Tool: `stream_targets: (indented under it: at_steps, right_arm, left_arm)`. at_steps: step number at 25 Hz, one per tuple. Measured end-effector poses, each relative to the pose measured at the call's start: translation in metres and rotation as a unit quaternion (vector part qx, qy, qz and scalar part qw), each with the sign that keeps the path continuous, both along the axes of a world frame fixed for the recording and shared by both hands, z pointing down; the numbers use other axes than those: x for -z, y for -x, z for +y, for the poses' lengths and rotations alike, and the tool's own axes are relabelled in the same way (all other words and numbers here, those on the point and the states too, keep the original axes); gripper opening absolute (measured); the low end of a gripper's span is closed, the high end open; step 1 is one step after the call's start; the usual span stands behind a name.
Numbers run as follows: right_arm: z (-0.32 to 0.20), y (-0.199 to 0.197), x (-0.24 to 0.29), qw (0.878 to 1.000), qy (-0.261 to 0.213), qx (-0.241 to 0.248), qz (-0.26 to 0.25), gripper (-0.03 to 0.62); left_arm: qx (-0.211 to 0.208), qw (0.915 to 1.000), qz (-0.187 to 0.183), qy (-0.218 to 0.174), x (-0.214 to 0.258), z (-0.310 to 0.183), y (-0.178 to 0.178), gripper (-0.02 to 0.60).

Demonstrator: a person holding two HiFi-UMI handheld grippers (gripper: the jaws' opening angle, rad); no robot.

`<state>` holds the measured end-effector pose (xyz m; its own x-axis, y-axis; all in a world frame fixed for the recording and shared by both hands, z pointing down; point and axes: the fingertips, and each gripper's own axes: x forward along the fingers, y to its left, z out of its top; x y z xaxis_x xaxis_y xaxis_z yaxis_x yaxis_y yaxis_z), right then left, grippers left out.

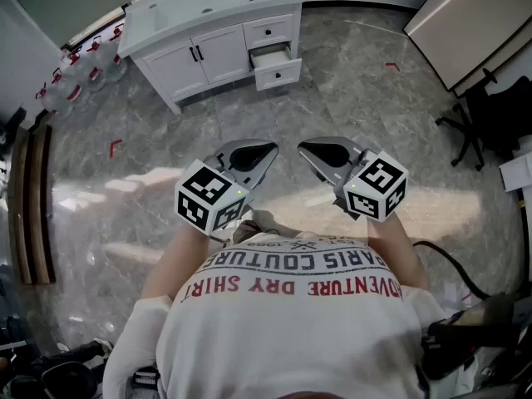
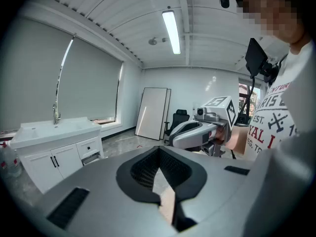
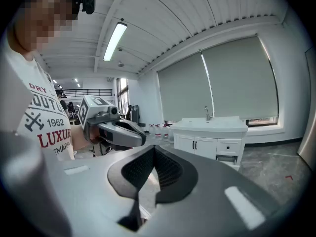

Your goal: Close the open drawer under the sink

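Note:
The white sink cabinet (image 1: pixel 212 15) stands far ahead on the grey tiled floor. At its right end the lower drawer (image 1: pixel 277 66) is pulled out, below a closed drawer (image 1: pixel 268 30). The open drawer (image 3: pixel 227 158) also shows in the right gripper view, small and distant; in the left gripper view the cabinet (image 2: pixel 54 149) is at the left. My left gripper (image 1: pixel 268 150) and right gripper (image 1: pixel 306 149) are held side by side in front of the person's chest, well short of the cabinet. Both are shut and hold nothing. The left gripper (image 2: pixel 159 153) and right gripper (image 3: pixel 154 151) have their tips touching.
Several spray bottles (image 1: pixel 75 73) stand on the floor left of the cabinet. A large white panel (image 1: pixel 465 23) leans at the right, with a black office chair (image 1: pixel 475 127) nearby. A wooden bench (image 1: pixel 29 206) lies at the far left. Red tape marks (image 1: pixel 115 146) dot the floor.

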<state>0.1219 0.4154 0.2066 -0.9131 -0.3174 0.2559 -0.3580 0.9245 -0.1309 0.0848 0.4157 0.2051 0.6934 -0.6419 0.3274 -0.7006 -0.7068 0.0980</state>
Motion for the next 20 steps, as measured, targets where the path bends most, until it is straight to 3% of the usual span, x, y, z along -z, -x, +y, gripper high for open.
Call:
stream_targets:
  at_steps: [20]
  right_arm:
    - [0.014,-0.006,-0.004,1.000,0.005,-0.005,0.003,0.002]
  left_arm:
    - [-0.003,1.0000,0.005,-0.004,0.002,0.013,-0.005,0.002]
